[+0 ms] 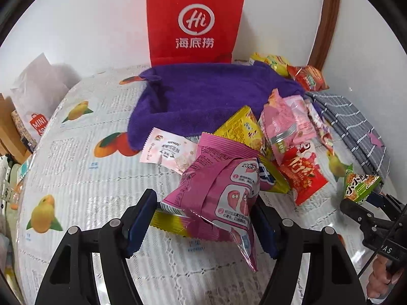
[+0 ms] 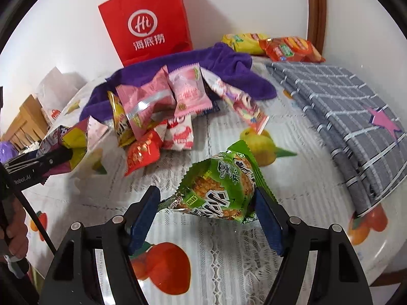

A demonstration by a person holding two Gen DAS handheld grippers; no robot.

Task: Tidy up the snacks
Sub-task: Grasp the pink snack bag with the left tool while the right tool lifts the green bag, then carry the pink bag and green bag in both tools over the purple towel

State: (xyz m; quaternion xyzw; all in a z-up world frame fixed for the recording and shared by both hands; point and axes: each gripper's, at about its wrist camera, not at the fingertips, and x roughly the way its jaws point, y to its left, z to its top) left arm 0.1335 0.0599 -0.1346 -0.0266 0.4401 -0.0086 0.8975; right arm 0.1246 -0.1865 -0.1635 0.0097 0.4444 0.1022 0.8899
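Note:
My left gripper (image 1: 203, 211) is shut on a pink-and-yellow snack packet (image 1: 216, 193) and holds it above the table. My right gripper (image 2: 207, 203) is shut on a green snack packet (image 2: 218, 185); it also shows at the right edge of the left wrist view (image 1: 361, 185). A pile of snack packets lies past both grippers: pink ones (image 2: 150, 101), a red one (image 2: 142, 152), a yellow one (image 1: 241, 127) and a pale pink one (image 1: 168, 150). A purple towel (image 1: 203, 94) lies behind the pile.
A red paper bag (image 1: 194, 23) stands against the wall behind the towel. A grey checked cloth (image 2: 351, 117) lies at the right. Yellow and red packets (image 2: 269, 43) lie at the back right. The table has a fruit-print cover (image 1: 76, 178). A white bag (image 1: 35, 96) stands at the left.

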